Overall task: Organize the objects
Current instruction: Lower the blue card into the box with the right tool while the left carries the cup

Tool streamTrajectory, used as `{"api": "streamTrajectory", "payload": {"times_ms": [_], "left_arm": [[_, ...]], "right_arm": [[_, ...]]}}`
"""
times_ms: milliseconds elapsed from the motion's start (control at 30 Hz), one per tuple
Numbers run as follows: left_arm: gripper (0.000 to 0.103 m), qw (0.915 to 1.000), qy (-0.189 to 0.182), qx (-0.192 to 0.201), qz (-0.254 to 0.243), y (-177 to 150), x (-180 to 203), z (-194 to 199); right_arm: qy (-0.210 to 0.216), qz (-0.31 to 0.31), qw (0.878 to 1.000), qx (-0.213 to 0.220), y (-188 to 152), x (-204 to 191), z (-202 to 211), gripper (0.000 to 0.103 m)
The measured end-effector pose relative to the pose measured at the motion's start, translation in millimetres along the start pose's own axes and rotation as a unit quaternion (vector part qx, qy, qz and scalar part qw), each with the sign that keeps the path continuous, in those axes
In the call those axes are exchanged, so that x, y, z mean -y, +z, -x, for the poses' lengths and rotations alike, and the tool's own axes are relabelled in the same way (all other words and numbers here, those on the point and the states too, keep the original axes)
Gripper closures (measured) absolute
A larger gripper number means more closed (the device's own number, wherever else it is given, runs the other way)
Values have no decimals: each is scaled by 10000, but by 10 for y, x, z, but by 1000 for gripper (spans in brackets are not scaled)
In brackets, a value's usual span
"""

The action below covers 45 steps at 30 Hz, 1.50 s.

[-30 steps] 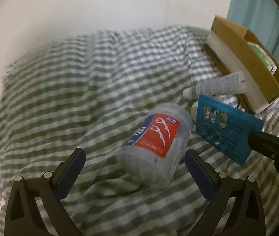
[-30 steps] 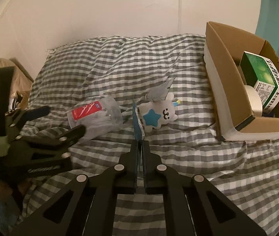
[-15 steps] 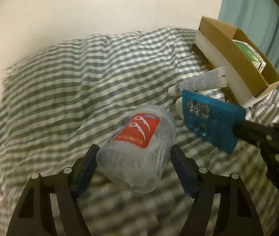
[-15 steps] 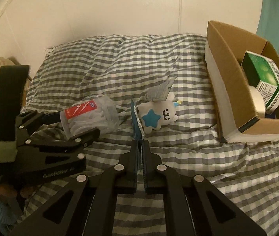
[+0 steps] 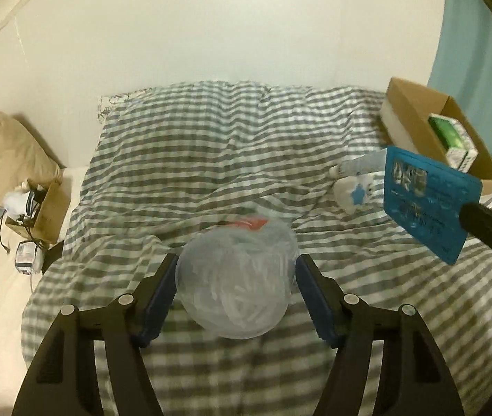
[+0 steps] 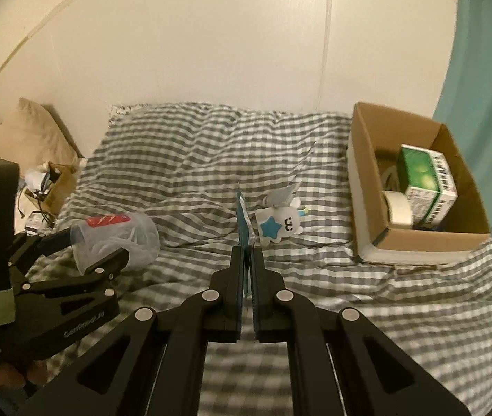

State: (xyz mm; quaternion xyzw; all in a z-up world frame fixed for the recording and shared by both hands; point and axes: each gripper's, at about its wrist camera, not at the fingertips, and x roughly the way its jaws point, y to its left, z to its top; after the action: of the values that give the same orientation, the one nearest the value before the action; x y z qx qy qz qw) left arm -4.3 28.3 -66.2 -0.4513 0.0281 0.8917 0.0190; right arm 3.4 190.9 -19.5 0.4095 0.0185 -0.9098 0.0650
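Observation:
My left gripper [image 5: 235, 274] is shut on a clear plastic jar of floss picks [image 5: 237, 280] with a red label and holds it above the checked bedspread; the jar also shows in the right wrist view [image 6: 117, 239]. My right gripper [image 6: 246, 253] is shut on a flat blue card package [image 6: 243, 222], held edge-on above the bed; its face shows in the left wrist view [image 5: 429, 204]. A white plush toy with a blue star [image 6: 280, 225] and a grey tube [image 5: 360, 166] lie on the bed near the cardboard box [image 6: 363, 180].
The cardboard box at the right holds a green carton [image 6: 426, 187] and a tape roll [image 6: 398, 208]. A teal curtain [image 6: 481, 104] hangs behind it. A beige pillow [image 5: 0, 159] and a small box of clutter [image 5: 41, 208] sit left of the bed.
My left gripper closed on the jar and lifted it off the bed, tilting its base toward the camera. Both grippers rose, with the blue package still held.

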Motion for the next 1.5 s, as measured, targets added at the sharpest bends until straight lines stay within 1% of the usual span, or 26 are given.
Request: {"api": "streamTrajectory", "payload": {"times_ms": [200,267,433,600,733,833,1033,1200,1333,1400,1500], "left_arm": [[34,9989,-106,453,-72,117,219,468],[34,9979,-212,607,-116,166,322,622],[34,9961,-420,774,-112,328,524,827],[34,9919,-454,1128,-376,593,867,1025],[34,9886,-494,1315,-542,833,1141,1078],[34,9860,-587,1435,-609,1045,1389,1097],[34,9811,-778,1593,-770,1416,1862,889],[34,9784,-1002,1627,-785,1650,2223,530],[34,9813,-978,1444,-811,1730,2441,179],[34,9824,-888,1395,-865,1742,2527,-5],[34,9848,-735,1282,-912,1748,2606,-254]], "right_arm": [[-14,-112,9996,252,-59,156,418,100],[6,-172,9992,364,-42,235,561,100],[24,-188,9978,633,76,449,868,100],[-62,-138,9956,921,319,744,1122,100],[-61,-196,9939,1088,556,1045,1237,100],[-202,-193,9927,1171,788,1292,1269,99],[-661,-217,9891,1299,1147,1775,1231,99],[-909,-263,9881,1214,1312,2126,1015,100],[-877,-346,9907,985,1318,2360,662,100],[-866,-377,9922,810,1280,2486,462,100],[-741,-536,9937,651,1238,2692,273,100]]}}
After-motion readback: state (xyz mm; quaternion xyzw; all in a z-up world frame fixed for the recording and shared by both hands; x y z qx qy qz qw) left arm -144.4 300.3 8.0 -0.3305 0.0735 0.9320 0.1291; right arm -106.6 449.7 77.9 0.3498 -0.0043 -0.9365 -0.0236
